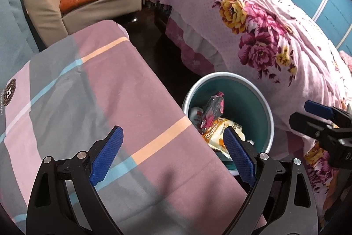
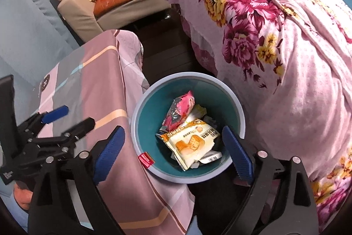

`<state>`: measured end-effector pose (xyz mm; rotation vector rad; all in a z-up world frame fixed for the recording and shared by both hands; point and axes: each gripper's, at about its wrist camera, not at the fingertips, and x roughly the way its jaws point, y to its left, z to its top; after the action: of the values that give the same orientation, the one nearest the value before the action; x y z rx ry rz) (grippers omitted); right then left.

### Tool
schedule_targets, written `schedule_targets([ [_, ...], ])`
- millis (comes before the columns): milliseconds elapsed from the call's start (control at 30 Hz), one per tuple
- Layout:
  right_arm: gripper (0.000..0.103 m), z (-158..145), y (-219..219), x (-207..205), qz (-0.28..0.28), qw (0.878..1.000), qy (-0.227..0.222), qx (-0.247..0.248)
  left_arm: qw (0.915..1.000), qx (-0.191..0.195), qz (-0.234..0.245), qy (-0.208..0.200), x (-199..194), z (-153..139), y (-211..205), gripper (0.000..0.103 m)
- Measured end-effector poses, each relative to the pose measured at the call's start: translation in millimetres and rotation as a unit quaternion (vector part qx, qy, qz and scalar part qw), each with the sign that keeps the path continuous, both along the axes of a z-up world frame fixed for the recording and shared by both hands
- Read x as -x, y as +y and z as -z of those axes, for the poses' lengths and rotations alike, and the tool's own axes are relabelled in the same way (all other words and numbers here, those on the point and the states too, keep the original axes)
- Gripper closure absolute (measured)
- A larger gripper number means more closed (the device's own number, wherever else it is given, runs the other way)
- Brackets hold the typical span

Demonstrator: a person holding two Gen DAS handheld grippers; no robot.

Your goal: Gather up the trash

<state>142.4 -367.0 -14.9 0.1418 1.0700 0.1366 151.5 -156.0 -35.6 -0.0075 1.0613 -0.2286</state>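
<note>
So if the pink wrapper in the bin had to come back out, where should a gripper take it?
Probably by its pink crimped top end. The pink wrapper stands tilted in the bin, leaning on the yellow packet, with that end highest and free. Come from straight above, jaws across the flat seal; the bin wall blocks any side approach.
</note>
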Motion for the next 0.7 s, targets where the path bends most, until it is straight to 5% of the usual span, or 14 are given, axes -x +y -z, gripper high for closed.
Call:
schedule_targets([
  [700,0.007,-33,28,77,-0.005,0.995,-0.026,0.095,0.9991,0.017,-0.026,-0.028,68,-46,32,0.004],
])
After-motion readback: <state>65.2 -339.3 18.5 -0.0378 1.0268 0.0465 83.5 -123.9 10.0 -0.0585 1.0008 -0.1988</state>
